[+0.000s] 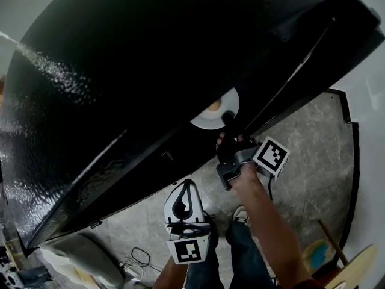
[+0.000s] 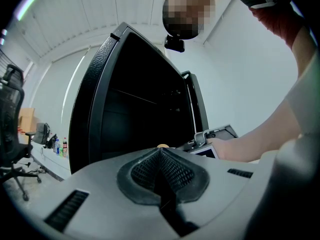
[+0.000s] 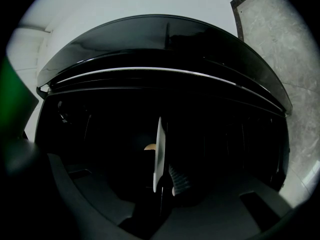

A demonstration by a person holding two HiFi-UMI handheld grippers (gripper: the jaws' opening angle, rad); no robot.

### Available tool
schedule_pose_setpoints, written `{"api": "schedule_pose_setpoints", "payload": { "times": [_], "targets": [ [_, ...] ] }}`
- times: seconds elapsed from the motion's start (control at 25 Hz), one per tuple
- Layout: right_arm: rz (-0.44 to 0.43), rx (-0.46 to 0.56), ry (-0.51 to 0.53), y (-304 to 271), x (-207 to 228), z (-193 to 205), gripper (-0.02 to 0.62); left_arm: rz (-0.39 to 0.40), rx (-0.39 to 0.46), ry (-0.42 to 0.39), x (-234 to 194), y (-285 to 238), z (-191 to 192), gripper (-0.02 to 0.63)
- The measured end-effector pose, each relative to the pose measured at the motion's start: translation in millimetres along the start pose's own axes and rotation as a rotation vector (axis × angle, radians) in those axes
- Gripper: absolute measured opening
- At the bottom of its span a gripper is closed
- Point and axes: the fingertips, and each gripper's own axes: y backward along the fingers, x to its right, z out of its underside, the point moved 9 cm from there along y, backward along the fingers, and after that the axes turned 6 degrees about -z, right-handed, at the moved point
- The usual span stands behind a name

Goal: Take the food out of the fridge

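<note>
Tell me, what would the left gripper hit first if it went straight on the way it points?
Likely the food just inside the open fridge: it shows right beyond the closed tips of the left gripper. Depth is unclear, so it may pass into the dark compartment instead.

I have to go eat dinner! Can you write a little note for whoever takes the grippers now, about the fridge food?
Left gripper: shut, empty, waiting in front of the fridge.
Right gripper: inside the open fridge, with the white plate rim between its jaws; too dark to tell whether they press on it.
Things: the food lies on the plate, inside the fridge.
Done: door open, plate reached.
Left: grip the rim firmly, then draw the plate out level.
</note>
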Motion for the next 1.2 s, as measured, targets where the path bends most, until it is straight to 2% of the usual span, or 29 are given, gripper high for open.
{"api": "schedule_pose_setpoints", "payload": {
  "times": [0.44, 1.0, 1.2],
  "targets": [
    [0.008, 0.009, 0.000, 0.2, -3.3, 0.0, 0.058, -0.006, 0.004, -0.001, 1.2, 1.7, 1.1, 0.014],
    [0.019, 0.009, -0.005, -2.5, -2.9, 0.7, 0.051, -0.005, 0.006, -0.005, -0.6, 1.9, 0.7, 0.012],
    [0.025, 0.016, -0.041, 0.2, -1.6, 1.2, 0.048, -0.003, 0.010, -0.008, 0.7, 3.5, -1.3, 0.013]
  ]
}}
